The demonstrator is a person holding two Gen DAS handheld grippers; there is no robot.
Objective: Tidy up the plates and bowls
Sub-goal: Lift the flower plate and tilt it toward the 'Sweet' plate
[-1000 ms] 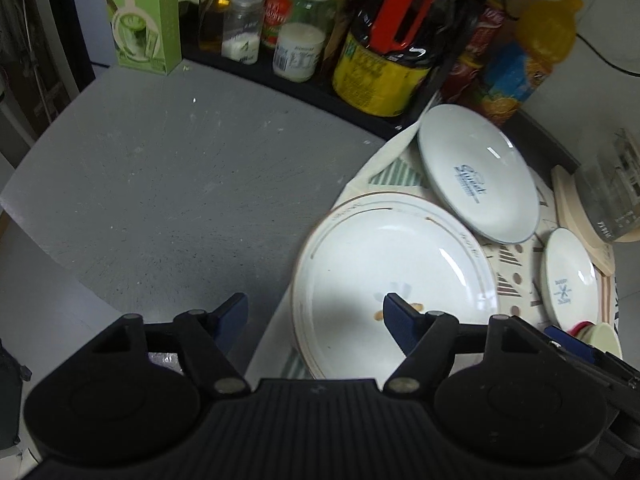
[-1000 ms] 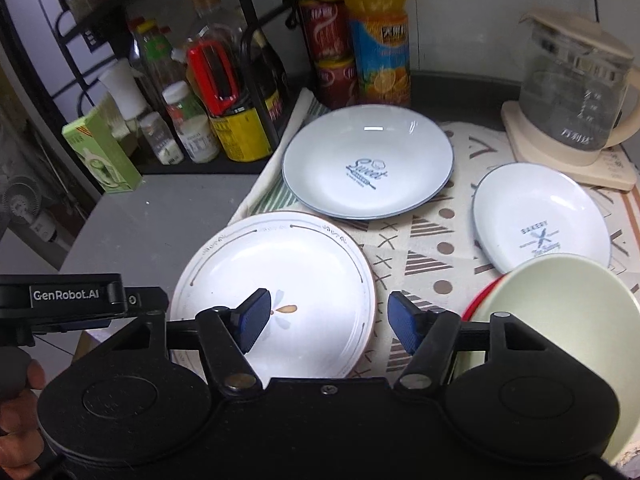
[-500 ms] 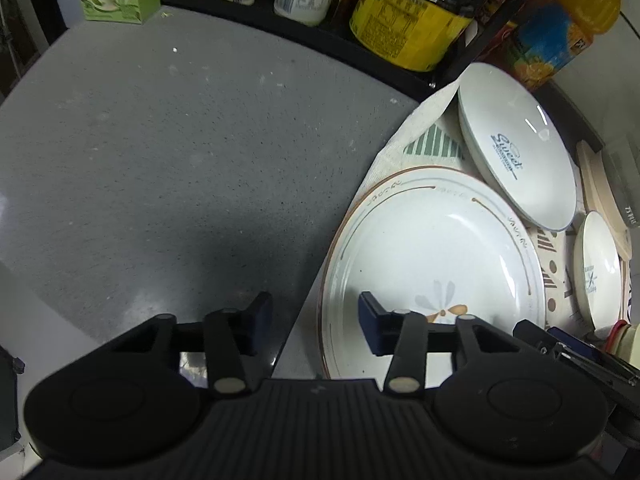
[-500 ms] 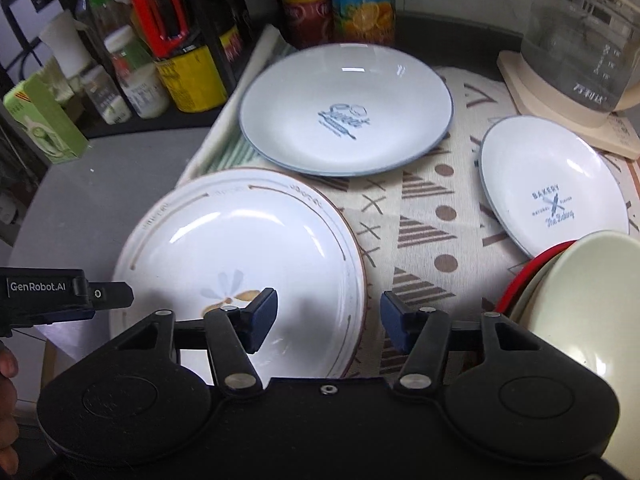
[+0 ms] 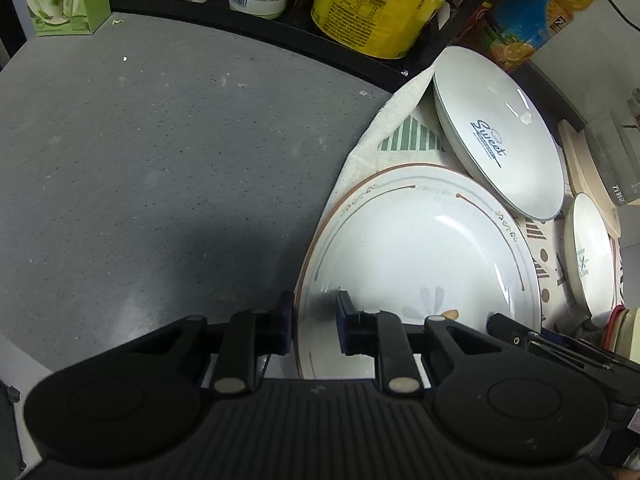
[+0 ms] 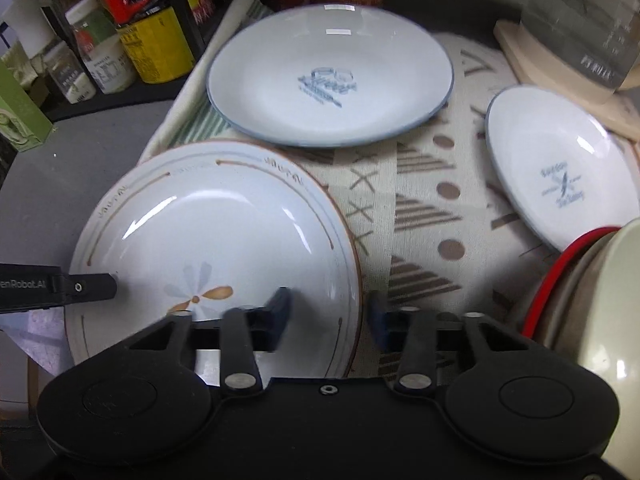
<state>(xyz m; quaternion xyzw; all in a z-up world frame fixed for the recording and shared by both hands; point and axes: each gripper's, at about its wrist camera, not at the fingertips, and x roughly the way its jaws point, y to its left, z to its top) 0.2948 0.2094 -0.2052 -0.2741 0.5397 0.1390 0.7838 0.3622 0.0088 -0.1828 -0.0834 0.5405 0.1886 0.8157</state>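
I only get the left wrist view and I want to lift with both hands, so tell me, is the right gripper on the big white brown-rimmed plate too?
Observer: Nearly. The right gripper straddles the big white brown-rimmed plate at its near right rim. Its jaws have just been closing with the rim between them, not yet pinching it.
Operator: Anything crowding that side?
Observer: A cream bowl, with a red rim showing beside it, sits just right of that gripper. A strip of patterned cloth lies between them.
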